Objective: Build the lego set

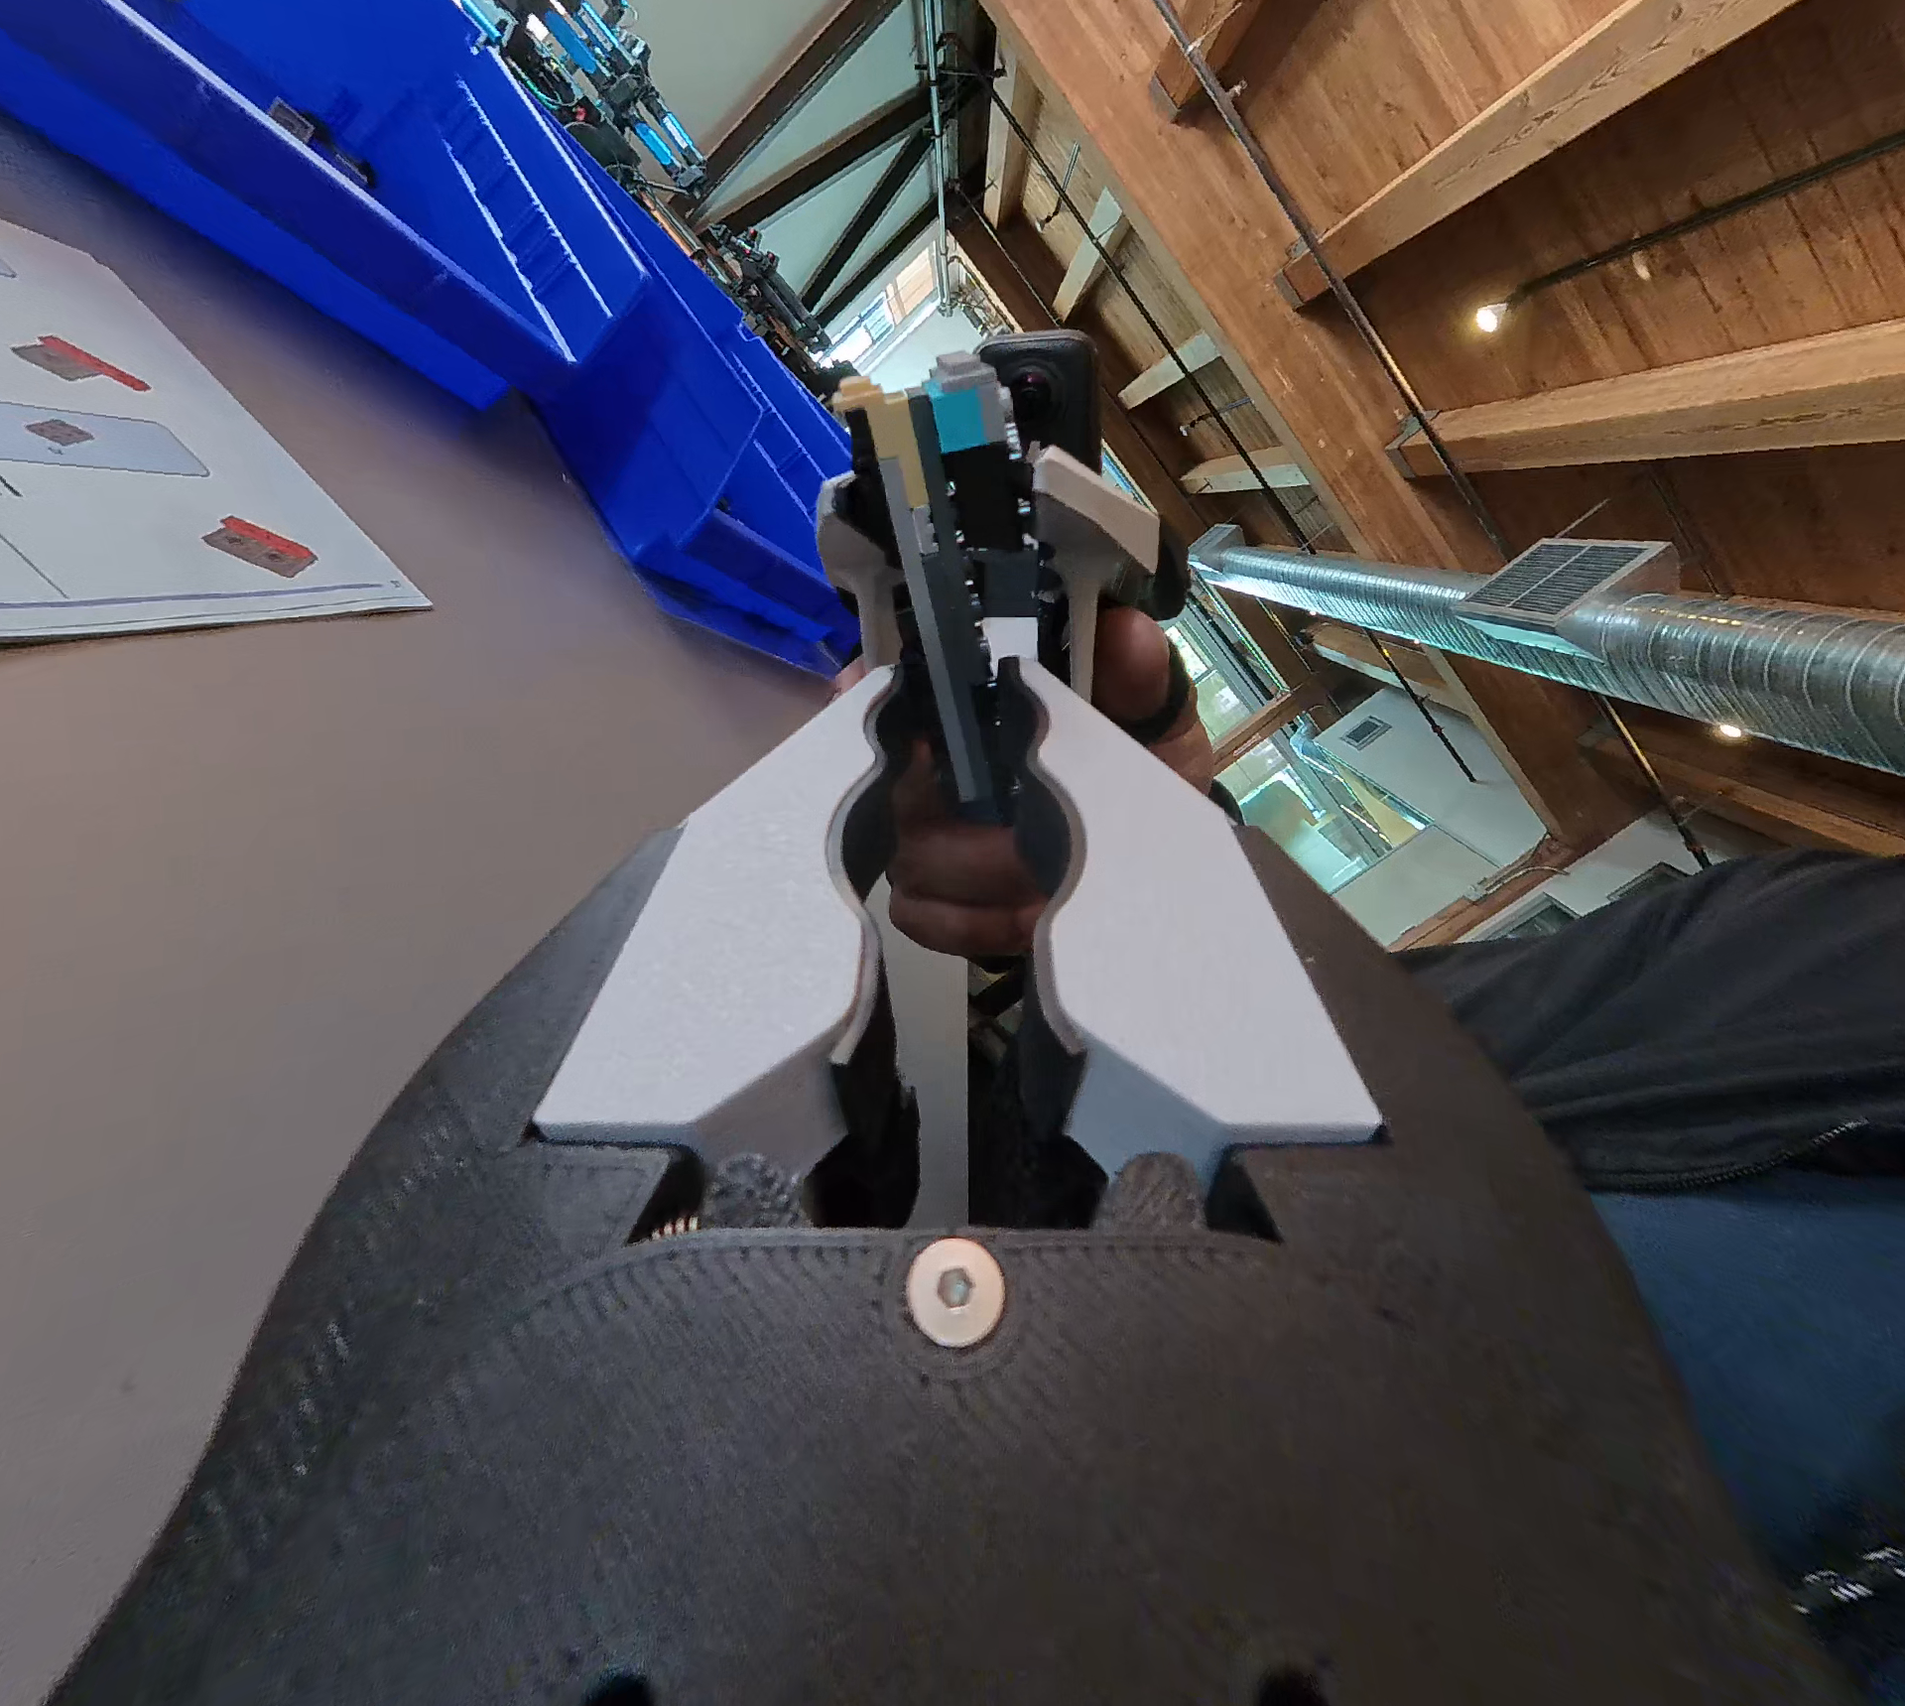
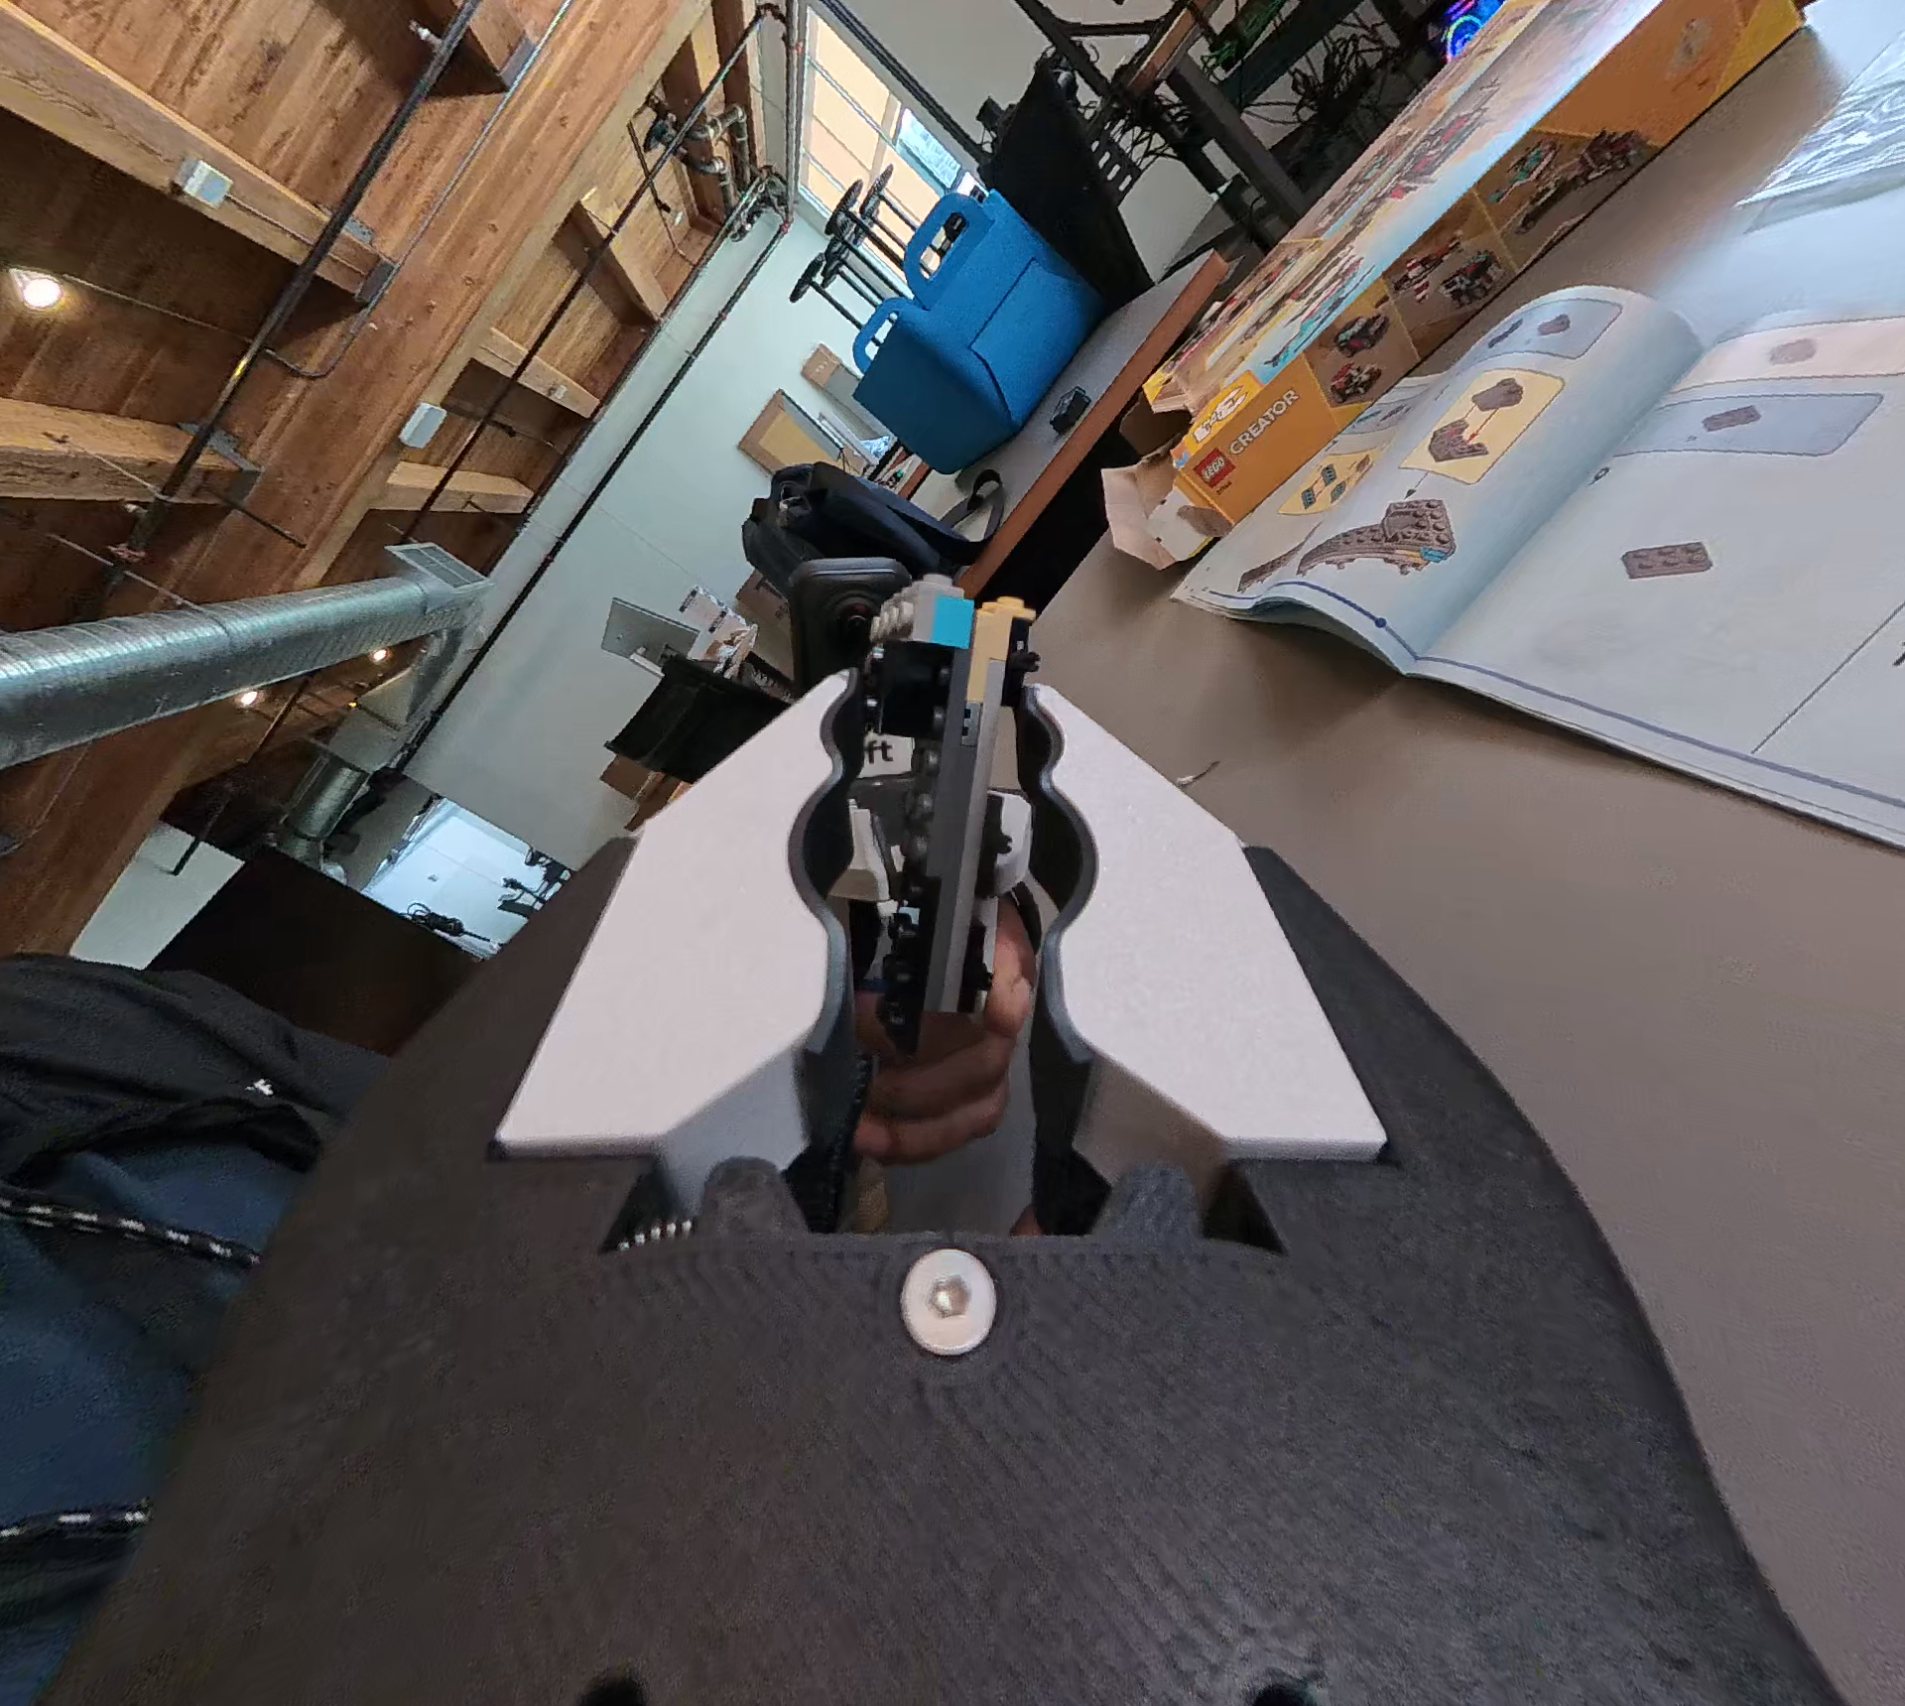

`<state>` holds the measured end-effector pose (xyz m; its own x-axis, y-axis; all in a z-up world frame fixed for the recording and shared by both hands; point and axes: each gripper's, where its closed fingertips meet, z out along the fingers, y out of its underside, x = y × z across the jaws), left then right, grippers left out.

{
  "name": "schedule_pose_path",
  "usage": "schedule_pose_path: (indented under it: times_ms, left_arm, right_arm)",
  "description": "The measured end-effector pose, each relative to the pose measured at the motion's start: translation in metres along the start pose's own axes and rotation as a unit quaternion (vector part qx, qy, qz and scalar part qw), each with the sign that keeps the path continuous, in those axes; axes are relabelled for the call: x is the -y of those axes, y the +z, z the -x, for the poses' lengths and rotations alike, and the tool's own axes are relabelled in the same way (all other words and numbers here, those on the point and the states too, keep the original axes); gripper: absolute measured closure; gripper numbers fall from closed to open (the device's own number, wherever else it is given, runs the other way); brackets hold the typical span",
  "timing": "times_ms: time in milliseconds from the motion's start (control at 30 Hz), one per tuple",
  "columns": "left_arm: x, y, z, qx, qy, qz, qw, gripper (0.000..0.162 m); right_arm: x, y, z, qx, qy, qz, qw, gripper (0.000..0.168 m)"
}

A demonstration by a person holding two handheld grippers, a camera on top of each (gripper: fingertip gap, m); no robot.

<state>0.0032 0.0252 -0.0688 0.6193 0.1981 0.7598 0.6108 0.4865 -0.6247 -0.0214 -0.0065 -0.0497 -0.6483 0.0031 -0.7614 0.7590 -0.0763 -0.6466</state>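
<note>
A thin lego assembly [image 1: 943, 625] of grey and black plates, with tan, light-blue and grey bricks at its far end, is held edge-on in the air above the table. My left gripper [image 1: 954, 677] is closed around its near end. My right gripper [image 1: 959, 522] faces mine and grips the far part. In the right wrist view the same assembly [image 2: 954, 780] sits between the right gripper's [image 2: 938, 687] pads, with the left gripper [image 2: 933, 852] behind it. A person's hand [image 1: 959, 883] holds the opposite gripper.
The brown table [image 1: 412, 832] carries blue plastic bins [image 1: 309, 141] and an open instruction booklet [image 1: 155, 471], also seen in the right wrist view [image 2: 1598, 574]. A yellow lego box [image 2: 1495, 213] lies beyond it. A person's dark sleeve [image 1: 1649, 986] is close. Both grippers' tips are close together, under 4 cm apart.
</note>
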Motion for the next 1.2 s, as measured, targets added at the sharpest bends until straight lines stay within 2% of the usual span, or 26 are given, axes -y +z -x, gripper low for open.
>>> schedule_pose_path:
  times_ms: [533, 1200]
  left_arm:
    - [0.007, -0.002, -0.018, -0.046, 0.018, -0.019, 0.999, 0.146]
    - [0.006, -0.005, -0.031, -0.066, 0.059, -0.011, 0.996, 0.145]
  right_arm:
    - [0.007, 0.0, 0.02, 0.021, -0.021, -0.025, 0.999, 0.142]
    - [0.006, -0.002, 0.031, 0.0, -0.058, -0.033, 0.998, 0.143]
